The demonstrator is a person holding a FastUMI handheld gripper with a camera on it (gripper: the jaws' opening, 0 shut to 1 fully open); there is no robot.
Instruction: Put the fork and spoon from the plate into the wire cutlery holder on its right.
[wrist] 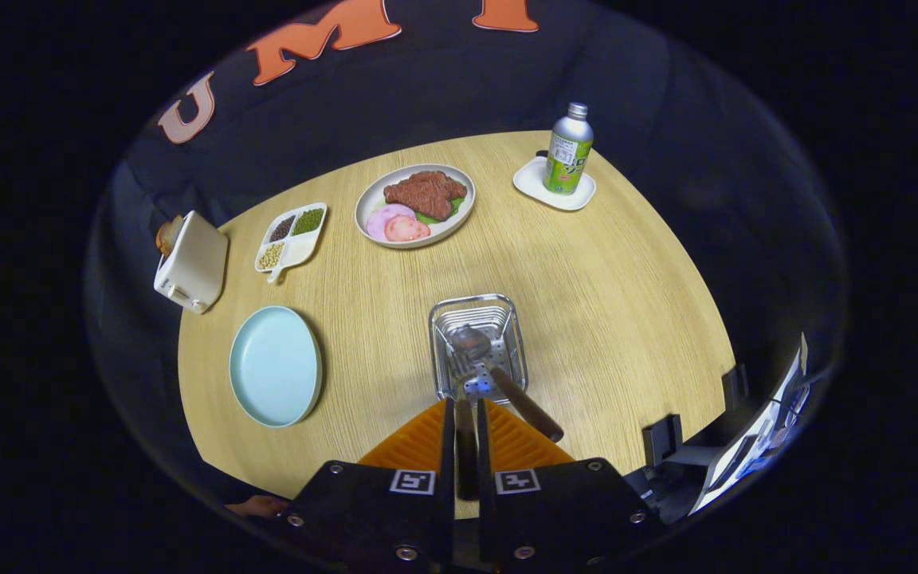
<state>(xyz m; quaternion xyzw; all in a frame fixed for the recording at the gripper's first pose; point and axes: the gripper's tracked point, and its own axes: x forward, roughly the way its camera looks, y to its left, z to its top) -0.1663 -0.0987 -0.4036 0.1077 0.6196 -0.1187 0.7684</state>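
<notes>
Both tongs [465, 410] clamp fork [465, 381] handle over wire holder [478, 347].

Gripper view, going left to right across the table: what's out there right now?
Toaster → blue plate → divided snack tray → plate of meat → wire cutlery holder, just ahead of the gripper, whose fingers are shut on a handle → green bottle on its white coaster.

Fisheye camera riding on the gripper [465, 414] looks forward and steeply down along its fingers [427, 438], high above the near edge of the surface [602, 303].
</notes>
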